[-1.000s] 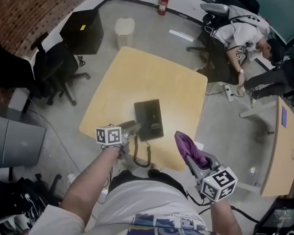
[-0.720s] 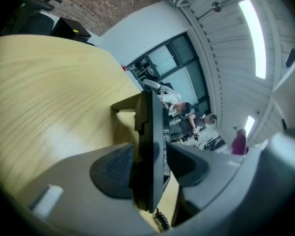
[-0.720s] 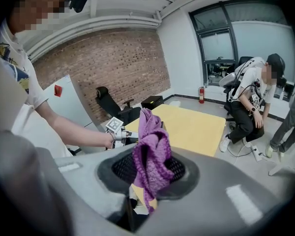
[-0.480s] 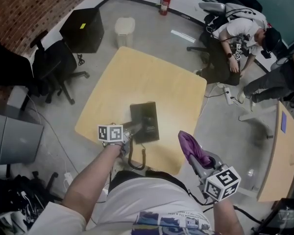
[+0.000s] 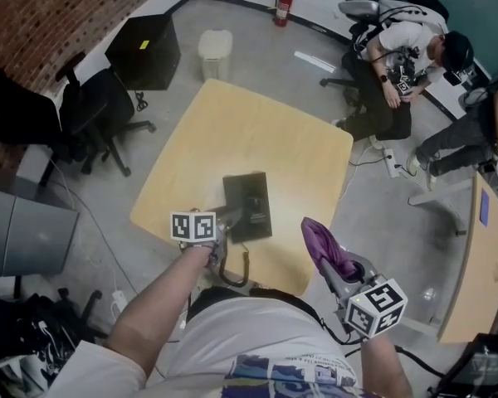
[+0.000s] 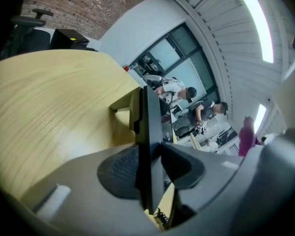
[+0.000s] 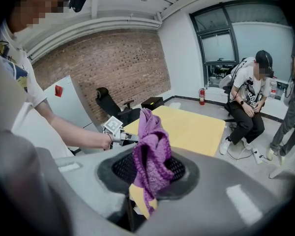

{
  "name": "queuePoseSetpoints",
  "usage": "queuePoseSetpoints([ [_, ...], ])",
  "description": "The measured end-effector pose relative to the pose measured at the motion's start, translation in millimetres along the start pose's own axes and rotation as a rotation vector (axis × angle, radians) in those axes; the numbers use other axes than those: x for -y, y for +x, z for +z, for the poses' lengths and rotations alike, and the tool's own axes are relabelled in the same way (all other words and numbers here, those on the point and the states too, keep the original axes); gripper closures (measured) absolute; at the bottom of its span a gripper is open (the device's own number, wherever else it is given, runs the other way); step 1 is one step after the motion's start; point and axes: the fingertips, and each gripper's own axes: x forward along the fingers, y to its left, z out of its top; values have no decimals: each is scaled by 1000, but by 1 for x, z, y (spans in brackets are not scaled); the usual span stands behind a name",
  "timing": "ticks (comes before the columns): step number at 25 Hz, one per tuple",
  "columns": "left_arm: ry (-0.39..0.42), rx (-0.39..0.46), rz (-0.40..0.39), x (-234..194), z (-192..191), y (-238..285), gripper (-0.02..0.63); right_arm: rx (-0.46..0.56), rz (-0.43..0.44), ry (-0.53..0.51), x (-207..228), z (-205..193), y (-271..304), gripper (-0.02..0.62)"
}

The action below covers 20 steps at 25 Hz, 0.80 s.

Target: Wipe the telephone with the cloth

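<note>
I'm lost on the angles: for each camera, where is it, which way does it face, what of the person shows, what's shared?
Head view: on the person's head, facing steeply down at table and telephone; left forearm, right forearm, left gripper and right gripper show.
Left gripper view: on the left gripper, facing across the table along jaws that have just been closing on the telephone's edge.
Right gripper view: on the right gripper, facing the table past its clamped cloth; the left forearm shows.
Shared: all show the table.
</note>
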Motion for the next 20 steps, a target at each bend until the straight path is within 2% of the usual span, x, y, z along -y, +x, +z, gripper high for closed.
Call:
queuePoseSetpoints([
  [14,0,36,73,6,-2,-11,488,11,6,15,-3,-2,1,509],
  [15,2,44,73,8,0,-13,516,13,6,16,-3,-3,0,509],
  [20,5,40,53,10,0,-18,519,22,16,10,-5,-4,-1,509],
])
